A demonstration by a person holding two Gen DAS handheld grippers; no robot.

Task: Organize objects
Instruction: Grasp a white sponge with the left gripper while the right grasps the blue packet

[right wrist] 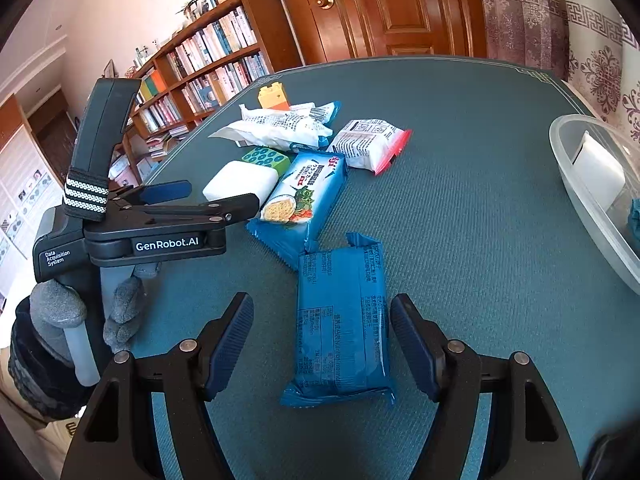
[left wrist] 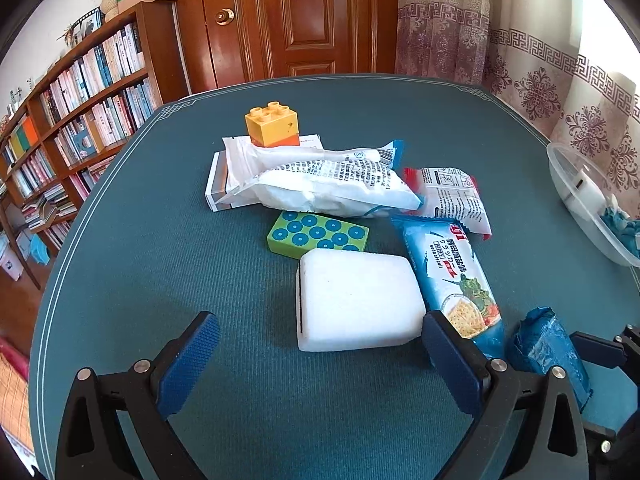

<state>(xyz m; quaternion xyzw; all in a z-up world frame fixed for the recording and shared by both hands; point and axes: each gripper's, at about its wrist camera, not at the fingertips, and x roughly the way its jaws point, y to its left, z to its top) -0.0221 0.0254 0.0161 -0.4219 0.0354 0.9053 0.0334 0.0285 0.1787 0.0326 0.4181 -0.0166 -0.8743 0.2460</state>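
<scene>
A: Bookshelf (left wrist: 76, 120) and wooden door (left wrist: 296, 20) behind; patterned curtain (left wrist: 532, 72) along the far right. Green table mat (left wrist: 168, 280) carries everything.

B: Left to right on it?

A: Left gripper (left wrist: 320, 360) low at the near edge, jaws spread wide, nothing between the pads. White block (left wrist: 356, 300) just beyond it, close to the right finger; cannot tell if they touch. Behind that, green box with blue dots (left wrist: 318, 234). Further toward the far edge, long white packet (left wrist: 324, 180) lying over a flat white box (left wrist: 220, 188), with a yellow toy brick (left wrist: 274, 124) behind them.

B: And right of the centre?

A: Small white packet with red ends (left wrist: 452, 196), then the light blue cracker packet (left wrist: 452, 272) running toward the near edge beside the white block. Dark blue packet (right wrist: 342, 320) nearest the near edge, lengthwise between the fingers of the right gripper (right wrist: 322, 344). Jaws apart, pads clear of the wrapper on both sides; packet flat on the mat.

B: Right edge?

A: Clear plastic bin (right wrist: 588, 184) at the right edge, a white block and something blue inside. Gloved hand (right wrist: 80, 320) holds the left gripper's handle, seen from the right wrist view.
</scene>
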